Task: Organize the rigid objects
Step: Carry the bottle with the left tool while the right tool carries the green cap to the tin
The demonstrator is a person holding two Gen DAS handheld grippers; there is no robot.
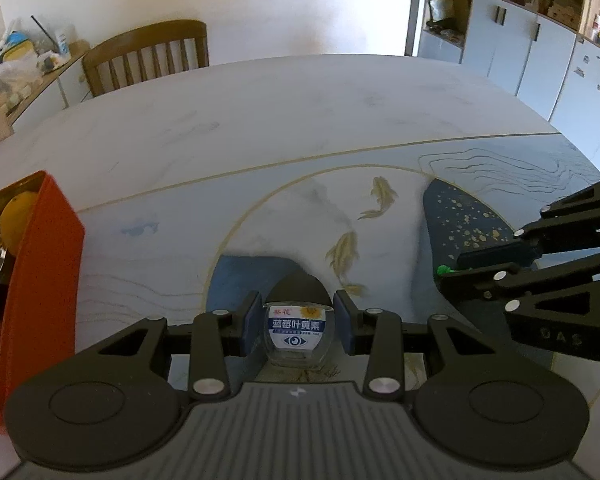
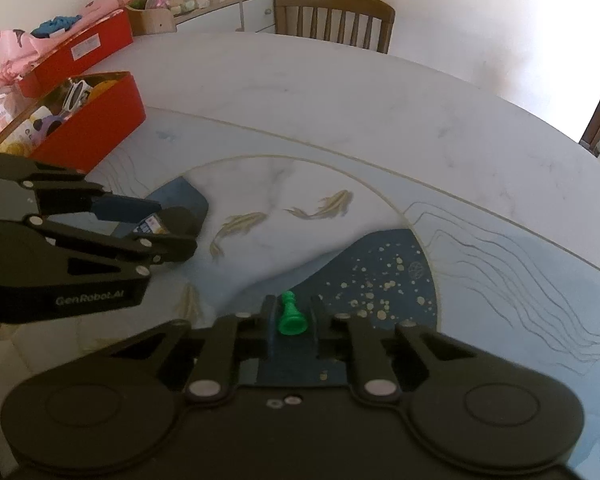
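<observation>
The green chess pawn [image 2: 291, 317] is sitting between the pads of the right gripper [image 2: 292, 320], which are closing tight on its base while its rounded head is pointing away from the camera, out over the dark blue gold-speckled patch of the table [image 2: 380, 128]. To the left of the pawn, the left gripper [image 1: 297, 322] is holding a small glass jar [image 1: 299, 334] at a narrow setting, both blue pads seeming to press on its clear sides. Further left and farther off, the red box [image 2: 100, 136] is standing open on the table, already crowded with small items, with a second red box [image 2: 80, 50] behind it. Beyond the pawn, at the far edge of the table, a wooden chair [image 2: 334, 20] is standing.

The likely trouble lies in the grip on the pawn: it is small and smooth, and the pads are catching only its flared foot, so a quick swing towards the red box could be twisting it loose or letting it roll out. The jar's curved, slick glass could be sliding down between the pads if the left grip is easing. Both grippers are working close together, so they could be knocking each other on the way to the box.

The pawn is bright green, glossy plastic, lying tilted in the jaws. The jar is squat and transparent, wearing a white-and-blue label with an eye symbol and a dark lid.
</observation>
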